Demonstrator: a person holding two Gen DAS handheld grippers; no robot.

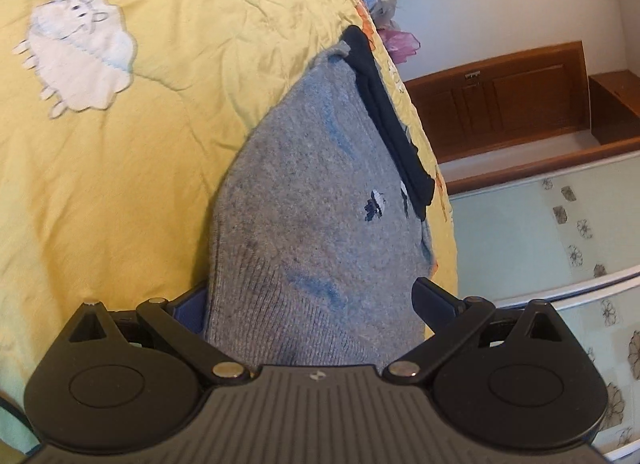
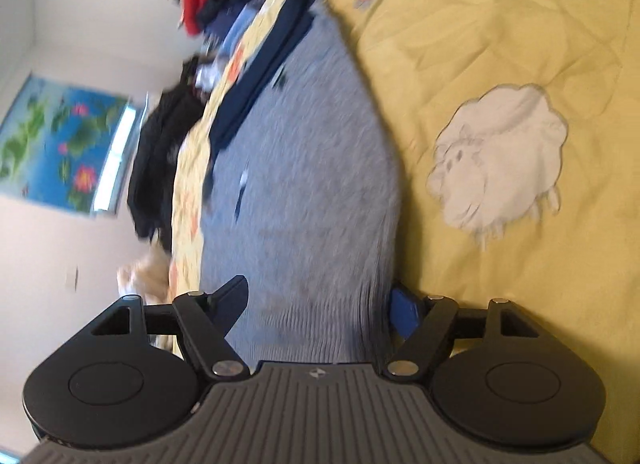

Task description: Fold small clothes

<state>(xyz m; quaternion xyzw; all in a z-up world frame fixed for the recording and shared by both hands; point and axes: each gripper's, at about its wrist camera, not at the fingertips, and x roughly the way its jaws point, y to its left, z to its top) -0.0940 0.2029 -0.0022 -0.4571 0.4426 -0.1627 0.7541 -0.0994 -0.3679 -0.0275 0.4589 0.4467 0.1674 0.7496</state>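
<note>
A grey knitted sweater with a navy collar (image 1: 304, 199) lay on the yellow quilted bedspread (image 1: 140, 183). The left gripper (image 1: 308, 304) and the right gripper (image 2: 320, 304) each stood with jaws apart, the sweater's ribbed hem lying between them unpressed.

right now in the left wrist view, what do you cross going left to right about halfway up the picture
white sheep patch on the yellow quilt → grey sweater → its navy collar band → wooden headboard
</note>
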